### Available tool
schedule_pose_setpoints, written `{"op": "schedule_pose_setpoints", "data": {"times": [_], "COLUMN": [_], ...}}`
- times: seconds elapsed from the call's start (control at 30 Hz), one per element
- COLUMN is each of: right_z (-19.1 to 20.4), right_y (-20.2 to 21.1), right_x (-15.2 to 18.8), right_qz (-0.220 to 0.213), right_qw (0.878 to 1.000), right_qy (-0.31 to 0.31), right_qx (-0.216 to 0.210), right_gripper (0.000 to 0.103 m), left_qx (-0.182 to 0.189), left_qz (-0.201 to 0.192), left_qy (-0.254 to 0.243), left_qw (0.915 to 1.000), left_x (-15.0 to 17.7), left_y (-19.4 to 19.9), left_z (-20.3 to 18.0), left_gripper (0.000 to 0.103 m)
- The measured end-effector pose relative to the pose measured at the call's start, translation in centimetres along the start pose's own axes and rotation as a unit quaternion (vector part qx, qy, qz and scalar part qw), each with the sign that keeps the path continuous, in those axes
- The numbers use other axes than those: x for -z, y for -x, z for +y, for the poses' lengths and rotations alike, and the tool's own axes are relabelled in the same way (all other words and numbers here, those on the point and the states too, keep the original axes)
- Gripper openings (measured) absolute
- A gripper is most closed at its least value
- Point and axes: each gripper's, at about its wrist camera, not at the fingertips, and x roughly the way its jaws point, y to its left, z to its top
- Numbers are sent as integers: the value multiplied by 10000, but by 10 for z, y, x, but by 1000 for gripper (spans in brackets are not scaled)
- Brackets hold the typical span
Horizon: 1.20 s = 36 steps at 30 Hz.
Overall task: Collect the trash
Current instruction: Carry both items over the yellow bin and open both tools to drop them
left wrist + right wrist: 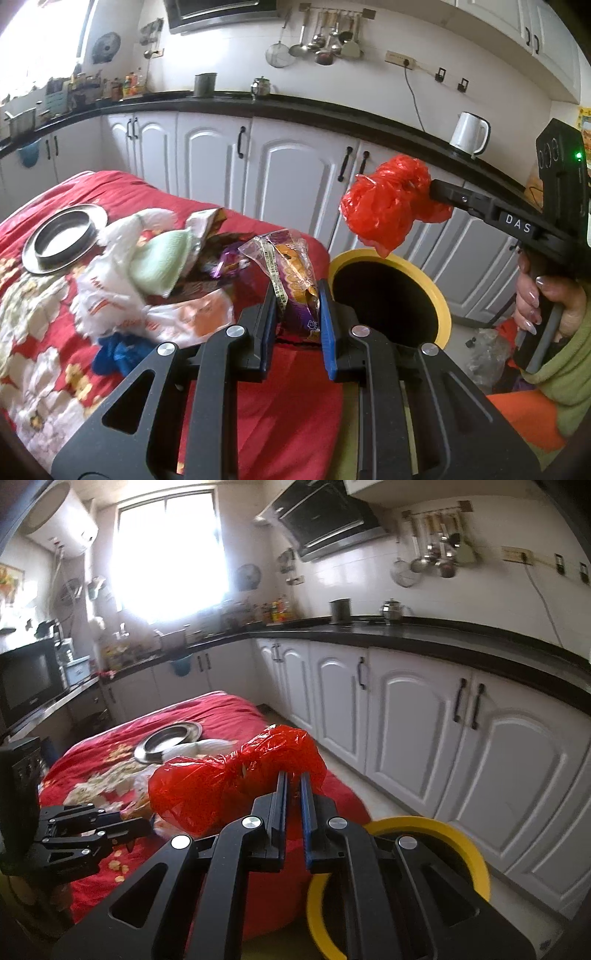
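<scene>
My left gripper [297, 295] is shut on a purple and orange snack wrapper [291, 277] at the right edge of the red-covered table [288, 398]. My right gripper [294, 775] is shut on a crumpled red plastic bag [221, 782], which in the left wrist view hangs as the red bag [391, 206] just above the yellow-rimmed bin [439, 295]. The bin [469, 845] stands on the floor beside the table. More trash lies on the table: white plastic bags [122, 302], a pale green wad [159, 262], foil wrappers [207, 229] and a blue scrap [114, 354].
A steel plate [62, 236] lies on the table's far left. White cabinets [295, 177] under a black counter [332, 110] run behind the bin, with a white kettle [469, 133] on top. A hand [535, 302] in a green sleeve holds the right gripper's handle.
</scene>
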Motion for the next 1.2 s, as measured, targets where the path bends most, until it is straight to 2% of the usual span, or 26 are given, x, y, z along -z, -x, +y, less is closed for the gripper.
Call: {"op": "schedule_pose_setpoints", "data": {"times": [0.53,1.2], "right_z": [-64,-123], "right_y": [19,10], "right_x": [16,50], "right_qz": [-37,452], "right_qw": [9955,9793], "right_qy": [-475,-548], "right_qx": [821,1894], "right_gripper": [7,7], "left_qx": [404,982], "left_qz": [239,600], "left_qy": [-346,-671], "left_qw": [9983,9911], "left_x": [-3,2], "left_y": [-39,-92], "left_z": [-41,-98], "left_gripper": [15,15]}}
